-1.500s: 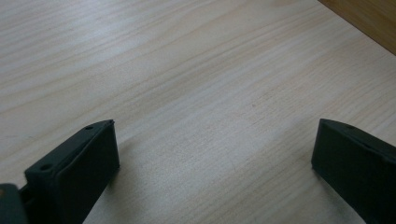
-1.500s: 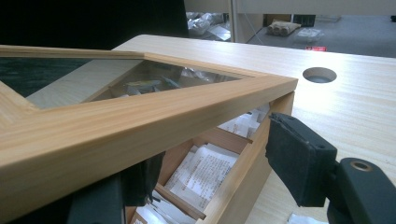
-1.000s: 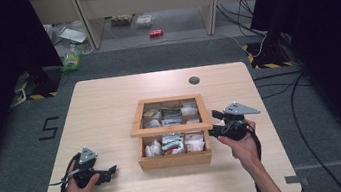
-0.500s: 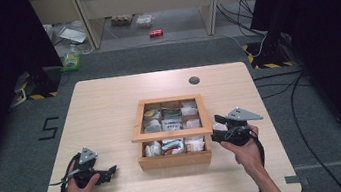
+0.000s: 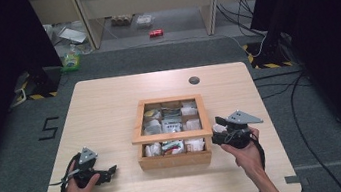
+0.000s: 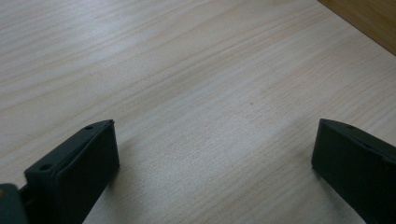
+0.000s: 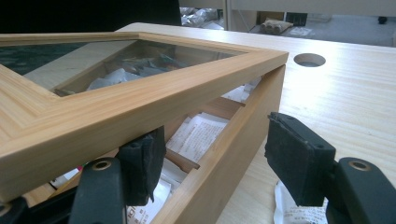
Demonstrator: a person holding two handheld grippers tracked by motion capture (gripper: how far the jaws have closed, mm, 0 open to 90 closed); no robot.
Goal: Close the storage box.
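Note:
A wooden box (image 5: 175, 159) with several paper packets (image 5: 171, 146) in its compartments stands at mid-table. Its glass-paned lid (image 5: 171, 136) is tilted up, leaving the front row uncovered. My right gripper (image 5: 218, 132) is at the box's front right corner, open. In the right gripper view (image 7: 217, 149) it straddles the box's side wall (image 7: 233, 154), one jaw inside under the lid (image 7: 140, 98), the other outside. A white packet (image 7: 299, 212) lies on the table under the outer jaw. Near the front left, my left gripper (image 5: 108, 171) rests open over bare wood (image 6: 217, 135).
A round cable hole (image 5: 194, 80) sits in the table (image 5: 104, 105) behind the box, also seen in the right gripper view (image 7: 310, 59). Cables and small clutter lie on the floor beyond the table. Bare tabletop spreads left of the box.
My right gripper has moved toward the person along the box's right side, down to the front corner. The left gripper has stayed put.

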